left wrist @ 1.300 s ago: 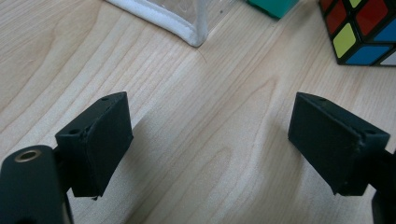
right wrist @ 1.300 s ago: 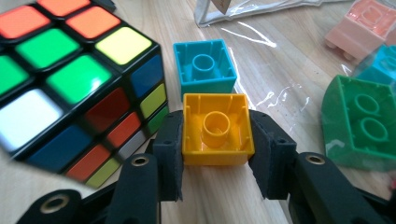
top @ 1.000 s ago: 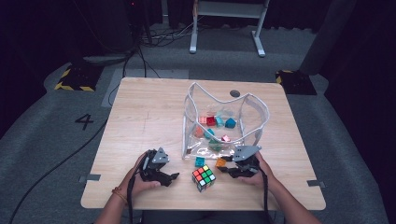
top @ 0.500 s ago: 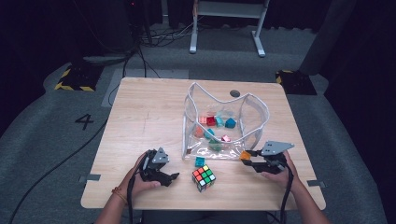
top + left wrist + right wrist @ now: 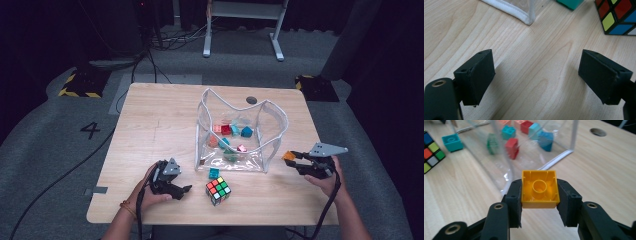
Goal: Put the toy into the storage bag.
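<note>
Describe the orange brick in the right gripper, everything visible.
The orange brick is a small square block of glossy plastic, seen with its hollow underside and round central tube facing the camera. The right gripper clamps it by two opposite side walls, pads flat on each. It hangs above the table, right of the clear bag, touching nothing else.

Clamped on an orange block (image 5: 288, 155), the right tool (image 5: 295, 161) has swung away from the puzzle cube (image 5: 218, 190) and the clear pouch (image 5: 240, 131), out to the counter's (image 5: 160, 120) right edge and slightly higher.
</note>
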Demonstrator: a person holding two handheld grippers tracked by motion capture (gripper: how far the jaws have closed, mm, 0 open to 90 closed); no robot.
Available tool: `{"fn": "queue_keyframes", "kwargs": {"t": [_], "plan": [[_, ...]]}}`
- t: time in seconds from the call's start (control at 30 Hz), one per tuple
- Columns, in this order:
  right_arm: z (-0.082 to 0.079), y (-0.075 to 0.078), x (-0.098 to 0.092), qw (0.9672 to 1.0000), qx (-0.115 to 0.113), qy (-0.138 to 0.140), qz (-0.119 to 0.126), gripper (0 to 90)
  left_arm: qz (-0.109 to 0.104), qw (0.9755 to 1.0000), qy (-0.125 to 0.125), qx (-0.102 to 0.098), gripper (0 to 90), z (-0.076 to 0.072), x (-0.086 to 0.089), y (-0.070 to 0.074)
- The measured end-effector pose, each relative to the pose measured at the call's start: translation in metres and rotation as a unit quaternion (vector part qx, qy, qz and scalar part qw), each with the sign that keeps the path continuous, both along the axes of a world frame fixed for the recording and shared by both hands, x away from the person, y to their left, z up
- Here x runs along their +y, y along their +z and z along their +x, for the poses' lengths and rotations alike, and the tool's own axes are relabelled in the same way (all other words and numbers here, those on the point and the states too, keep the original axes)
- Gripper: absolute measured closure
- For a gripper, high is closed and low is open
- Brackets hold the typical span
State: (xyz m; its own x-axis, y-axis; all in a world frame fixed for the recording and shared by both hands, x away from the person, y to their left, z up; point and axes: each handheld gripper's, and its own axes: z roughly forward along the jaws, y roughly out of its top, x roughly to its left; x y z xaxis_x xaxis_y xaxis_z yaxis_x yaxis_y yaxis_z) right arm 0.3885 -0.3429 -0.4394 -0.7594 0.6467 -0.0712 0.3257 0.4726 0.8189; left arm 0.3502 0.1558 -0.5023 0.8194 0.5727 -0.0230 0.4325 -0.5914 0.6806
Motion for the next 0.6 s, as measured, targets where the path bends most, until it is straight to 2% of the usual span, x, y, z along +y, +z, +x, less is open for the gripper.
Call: {"fn": "queue_keyframes", "kwargs": {"t": [0.03, 0.13, 0.43, 0.47, 0.5, 0.6], "plan": [[0.003, 0.004, -0.002, 0.9999, -0.001, -0.004, -0.009, 59.4, 0.000, 1.0000, 0.000, 0.000, 13.7, 0.000, 0.000, 0.000], [0.014, 0.016, -0.005, 0.9997, -0.013, -0.014, -0.015, 59.4, 0.000, 1.0000, 0.000, 0.000, 13.7, 0.000, 0.000, 0.000], [0.050, 0.054, -0.005, 0.9983, -0.044, -0.033, -0.020, 59.4, 0.000, 1.0000, 0.000, 0.000, 13.7, 0.000, 0.000, 0.000], [0.055, 0.058, -0.005, 0.9981, -0.050, -0.035, -0.010, 59.4, 0.000, 1.0000, 0.000, 0.000, 13.7, 0.000, 0.000, 0.000], [0.059, 0.063, -0.004, 0.9984, -0.046, -0.033, 0.004, 59.5, 0.000, 1.0000, 0.000, 0.000, 13.7, 0.000, 0.000, 0.000], [0.071, 0.078, -0.001, 0.9976, -0.058, -0.039, 0.000, 59.5, 0.000, 1.0000, 0.000, 0.000, 13.7, 0.000, 0.000, 0.000]]}}
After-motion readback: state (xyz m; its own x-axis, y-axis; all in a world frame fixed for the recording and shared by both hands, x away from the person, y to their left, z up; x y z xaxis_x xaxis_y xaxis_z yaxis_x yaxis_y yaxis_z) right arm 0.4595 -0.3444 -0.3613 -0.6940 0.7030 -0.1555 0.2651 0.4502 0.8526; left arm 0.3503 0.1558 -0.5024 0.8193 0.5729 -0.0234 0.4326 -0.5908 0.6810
